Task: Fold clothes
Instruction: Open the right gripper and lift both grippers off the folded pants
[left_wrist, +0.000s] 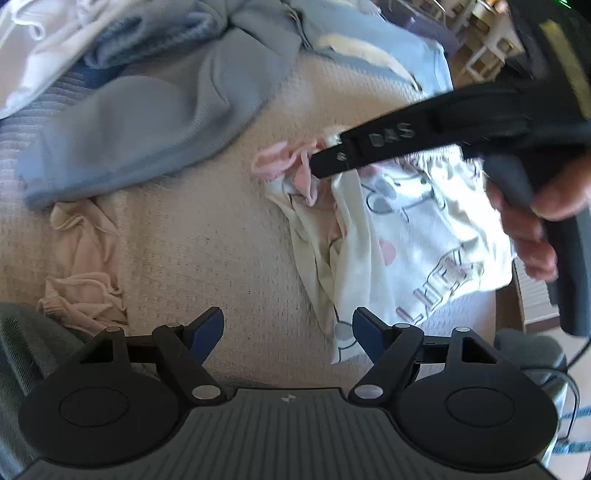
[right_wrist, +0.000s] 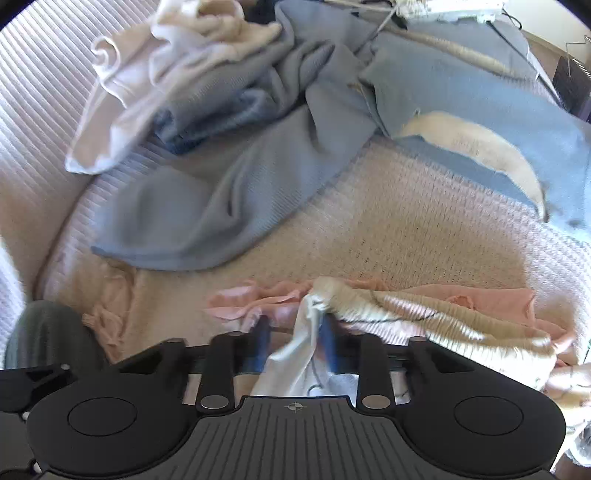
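Note:
A white printed child's garment (left_wrist: 417, 236) with pink trim lies crumpled on the cream bedspread (left_wrist: 207, 240). In the right wrist view a fold of its white cloth (right_wrist: 306, 332) stands between the blue pads of my right gripper (right_wrist: 295, 332). The jaws are parted, with a gap between the left pad and the cloth, and the picture is blurred there. In the left wrist view the right gripper's fingers (left_wrist: 343, 155) reach down onto the garment's pink edge. My left gripper (left_wrist: 288, 321) hangs open over bare bedspread beside the garment's lower corner, with nothing between its fingers.
A grey-blue sweatshirt (left_wrist: 140, 129) (right_wrist: 221, 192) sprawls at the back. A white garment (right_wrist: 140, 81) and a light blue one with a cream patch (right_wrist: 480, 122) lie behind it. A pale pink piece (left_wrist: 85, 258) sits at the left. A hand (left_wrist: 528, 221) grips the right tool.

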